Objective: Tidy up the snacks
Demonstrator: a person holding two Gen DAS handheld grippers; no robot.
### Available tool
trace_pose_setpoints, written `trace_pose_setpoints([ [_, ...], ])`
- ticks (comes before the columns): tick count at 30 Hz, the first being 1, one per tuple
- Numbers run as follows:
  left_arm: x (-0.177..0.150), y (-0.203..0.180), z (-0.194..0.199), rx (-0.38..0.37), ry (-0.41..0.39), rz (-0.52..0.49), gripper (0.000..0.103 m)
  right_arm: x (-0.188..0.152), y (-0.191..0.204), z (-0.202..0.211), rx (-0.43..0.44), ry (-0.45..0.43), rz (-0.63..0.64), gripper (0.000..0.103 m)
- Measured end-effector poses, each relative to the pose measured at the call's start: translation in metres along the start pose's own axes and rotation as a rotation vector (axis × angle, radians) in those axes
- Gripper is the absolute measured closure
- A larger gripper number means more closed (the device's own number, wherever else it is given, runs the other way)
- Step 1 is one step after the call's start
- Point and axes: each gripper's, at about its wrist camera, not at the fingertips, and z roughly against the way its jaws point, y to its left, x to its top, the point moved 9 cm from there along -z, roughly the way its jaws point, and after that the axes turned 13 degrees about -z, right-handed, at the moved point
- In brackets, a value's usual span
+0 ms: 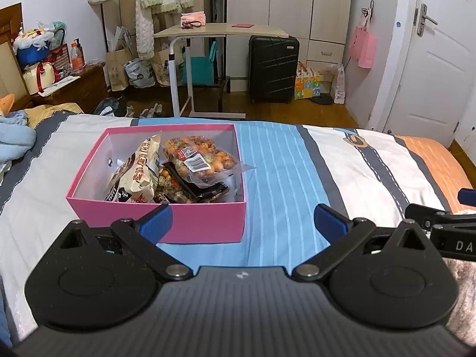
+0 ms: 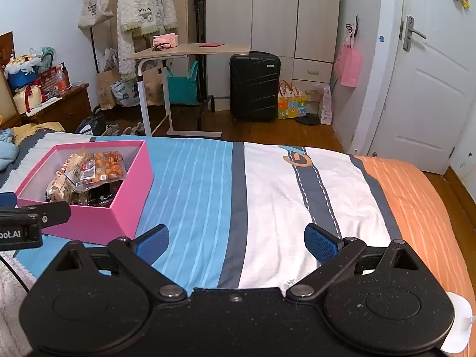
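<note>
Pink box (image 1: 154, 208) of snack bags (image 1: 178, 169) is seen on the bed (image 1: 282, 178), just ahead-left of left tongs (image 1: 242, 220); right tongs (image 2: 236, 239) farther. Both spread wide, nothing held.

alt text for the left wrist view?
An open pink box holding several snack bags sits on a striped bedspread, just beyond the left gripper, whose jaws are wide open and empty. Cluttered bedroom behind.
</note>
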Motion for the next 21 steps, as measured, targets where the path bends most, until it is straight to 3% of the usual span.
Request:
trace_pose_setpoints([
  [21, -0.0013, -0.0050, -0.0004, 0.018, -0.004, -0.012, 0.000, 0.0000, -0.0041, -0.0090, -0.014, 0.028, -0.013, 0.004],
])
